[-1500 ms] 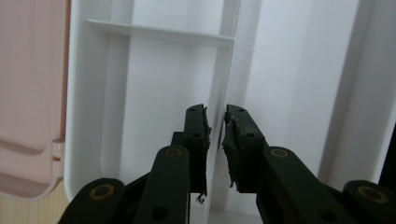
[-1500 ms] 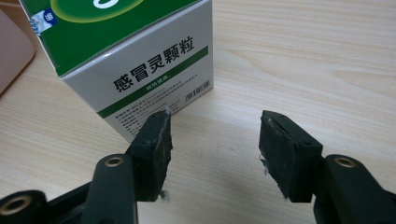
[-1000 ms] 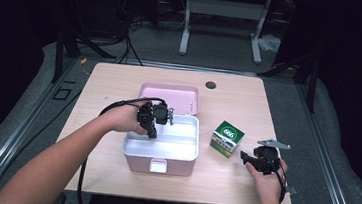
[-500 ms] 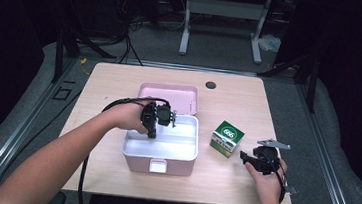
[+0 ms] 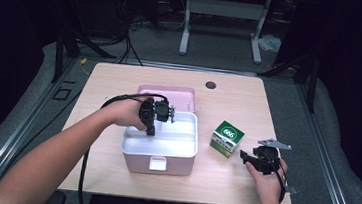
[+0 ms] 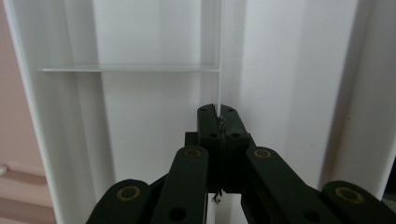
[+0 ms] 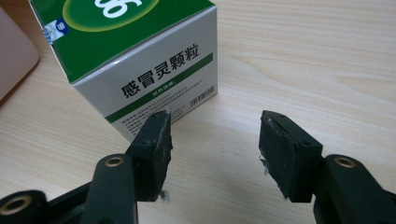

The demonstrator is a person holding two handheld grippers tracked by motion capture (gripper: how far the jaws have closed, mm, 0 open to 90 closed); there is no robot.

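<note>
A pink storage box (image 5: 135,161) with a white inner tray (image 5: 180,143) stands mid-table. My left gripper (image 5: 150,130) points down into the tray's left part. In the left gripper view it (image 6: 218,117) is shut on the edge of a thin white divider wall (image 6: 219,70) of the tray. A green and white medicine carton (image 5: 227,138) stands to the right of the pink box. My right gripper (image 5: 250,158) rests low on the table just right of the carton. Its jaws (image 7: 215,135) stand open, and the carton (image 7: 126,51) is just ahead and to the left of them.
The pink lid (image 5: 170,92) lies flat behind the box. A dark round hole (image 5: 211,85) sits near the table's far edge. The pale wood tabletop (image 5: 239,102) is bare to the right and in front of the carton. Cables trail from both grippers.
</note>
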